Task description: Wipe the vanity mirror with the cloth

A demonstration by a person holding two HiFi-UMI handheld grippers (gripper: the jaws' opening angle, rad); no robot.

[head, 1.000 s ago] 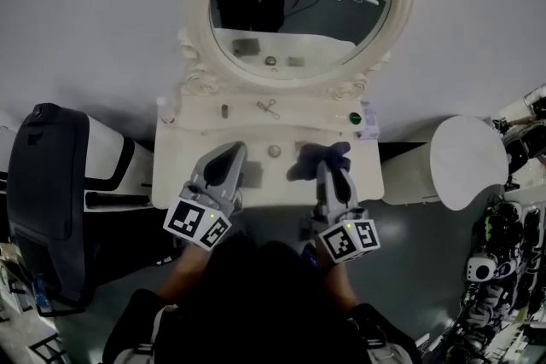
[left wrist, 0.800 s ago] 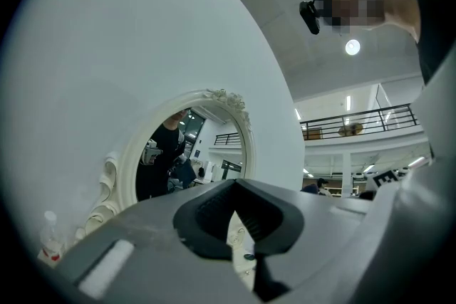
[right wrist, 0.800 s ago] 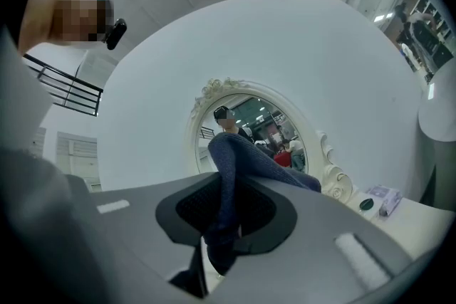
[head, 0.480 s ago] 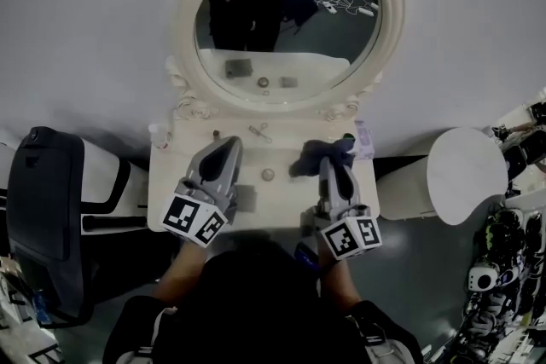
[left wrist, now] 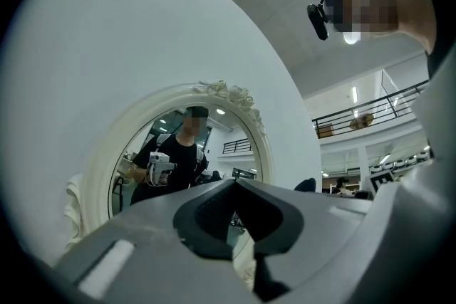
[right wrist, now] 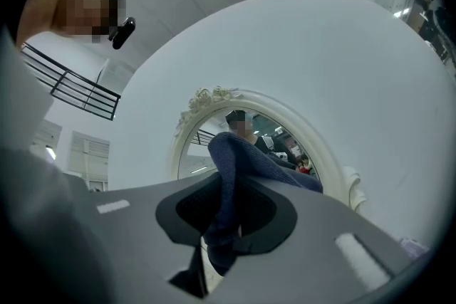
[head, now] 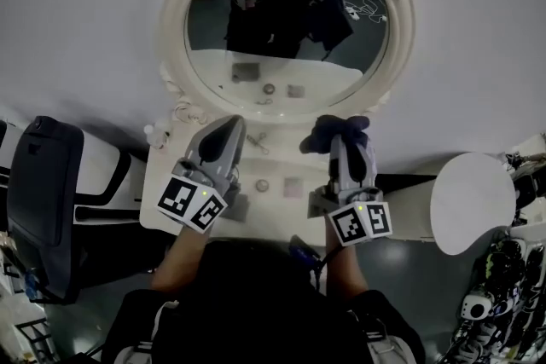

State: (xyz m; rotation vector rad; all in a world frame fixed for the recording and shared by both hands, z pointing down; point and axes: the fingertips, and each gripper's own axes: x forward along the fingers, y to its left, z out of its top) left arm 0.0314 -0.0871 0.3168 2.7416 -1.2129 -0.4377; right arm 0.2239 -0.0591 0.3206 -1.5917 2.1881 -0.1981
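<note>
Your right gripper (right wrist: 222,242) had its jaws pinched on the cloth (right wrist: 242,171), a dark blue knitted fabric that rose out of them in a soft fold. In the head view that gripper (head: 343,147) held the cloth (head: 334,133) bunched at the lower right rim of the vanity mirror (head: 286,85); no view settled whether it touched the glass. Your left gripper (left wrist: 246,242) had its jaws pressed together on nothing, and it (head: 223,130) sat just below the mirror's lower left. It carried a cube (head: 193,204) with black-and-white square markers. The mirror was an oval of glass in a cream frame (head: 171,38), carved with roses at its top and scrolls at its foot. Below the mirror lay the pale vanity top (head: 275,162), bearing a few things too small to name. Right of the mirror stood a white round-topped stool (head: 472,200); left of it, a dark padded chair (head: 41,183).
</note>
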